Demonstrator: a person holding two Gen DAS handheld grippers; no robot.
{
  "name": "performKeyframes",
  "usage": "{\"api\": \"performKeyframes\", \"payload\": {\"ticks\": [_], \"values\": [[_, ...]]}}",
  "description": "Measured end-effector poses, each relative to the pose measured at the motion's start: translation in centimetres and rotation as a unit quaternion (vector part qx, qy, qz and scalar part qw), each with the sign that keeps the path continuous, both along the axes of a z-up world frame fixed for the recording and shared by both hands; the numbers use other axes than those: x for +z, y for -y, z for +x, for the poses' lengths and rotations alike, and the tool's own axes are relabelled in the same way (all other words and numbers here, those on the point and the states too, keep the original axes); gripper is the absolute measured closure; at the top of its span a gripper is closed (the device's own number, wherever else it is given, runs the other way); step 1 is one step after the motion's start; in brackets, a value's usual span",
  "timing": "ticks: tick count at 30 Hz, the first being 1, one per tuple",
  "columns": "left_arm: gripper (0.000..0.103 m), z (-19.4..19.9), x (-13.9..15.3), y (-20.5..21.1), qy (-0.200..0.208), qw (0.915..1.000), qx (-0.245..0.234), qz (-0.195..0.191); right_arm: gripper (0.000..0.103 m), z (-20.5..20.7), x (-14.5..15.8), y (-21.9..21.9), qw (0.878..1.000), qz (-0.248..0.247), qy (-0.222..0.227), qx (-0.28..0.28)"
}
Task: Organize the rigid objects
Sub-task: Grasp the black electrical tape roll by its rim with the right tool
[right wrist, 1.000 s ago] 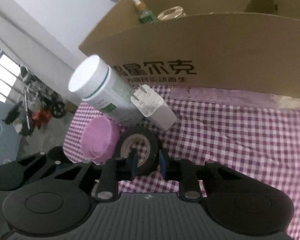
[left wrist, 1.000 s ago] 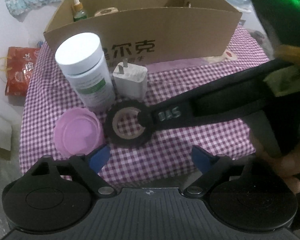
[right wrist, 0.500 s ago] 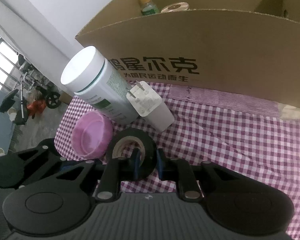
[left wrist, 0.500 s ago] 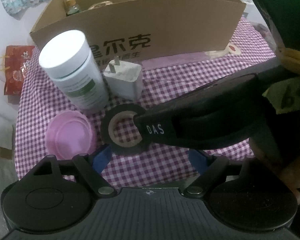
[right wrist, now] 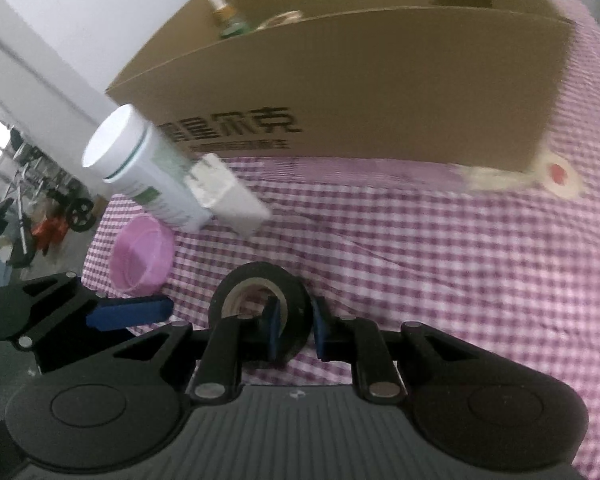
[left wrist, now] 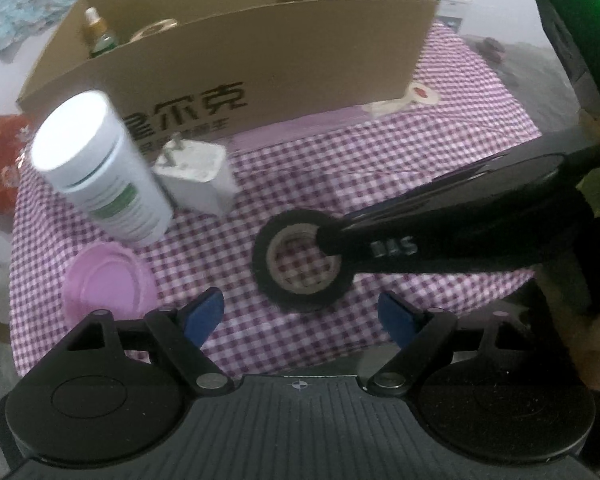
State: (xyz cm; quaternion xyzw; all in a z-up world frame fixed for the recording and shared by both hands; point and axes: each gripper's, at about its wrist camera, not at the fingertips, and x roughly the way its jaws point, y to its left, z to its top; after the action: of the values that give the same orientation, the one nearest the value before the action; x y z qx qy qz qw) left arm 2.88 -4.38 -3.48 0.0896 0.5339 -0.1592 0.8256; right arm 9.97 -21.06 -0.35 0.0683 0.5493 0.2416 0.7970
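Right gripper (right wrist: 294,330) pinches the black roll of electrical tape (left wrist: 300,260) by its wall, one finger through the core, over the purple-checked cloth on the table (left wrist: 380,168).

The roll appears lifted just clear of the cloth near the table's front edge, well short of the open brown cardboard box (left wrist: 260,60) at the back. A small dropper bottle (left wrist: 98,34) and a pale tape roll (left wrist: 154,28) already sit inside; the white cylindrical plastic jar (left wrist: 100,168), white plug-in charger (left wrist: 198,178) and round pink plastic lid (left wrist: 106,284) still wait outside near the left edge, so the sorting looks less than half done. The left gripper (left wrist: 300,316) hangs empty, jaws spread. Only the right wrist view shows the pads closed on the roll; only the left shows the right tool's long black body reaching in.
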Motion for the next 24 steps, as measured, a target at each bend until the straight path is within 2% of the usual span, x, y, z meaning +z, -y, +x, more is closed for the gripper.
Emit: {"api": "performKeyframes", "payload": {"ticks": [8,14,24], "values": [[0.017,-0.1,-0.7,3.3,0.007,0.9978,-0.066,-0.003,0.085,-1.2,-0.3,5.0,0.997,0.011,-0.018,-0.074],[0.018,0.1,-1.2,4.8,0.009,0.9962,-0.087,0.002,0.085,-1.5,-0.3,6.2,0.995,0.027,-0.024,-0.091],[0.036,0.5,-1.7,6.1,0.011,0.9956,-0.092,0.012,0.085,-1.7,-0.5,6.1,0.995,0.032,-0.018,-0.092]]}}
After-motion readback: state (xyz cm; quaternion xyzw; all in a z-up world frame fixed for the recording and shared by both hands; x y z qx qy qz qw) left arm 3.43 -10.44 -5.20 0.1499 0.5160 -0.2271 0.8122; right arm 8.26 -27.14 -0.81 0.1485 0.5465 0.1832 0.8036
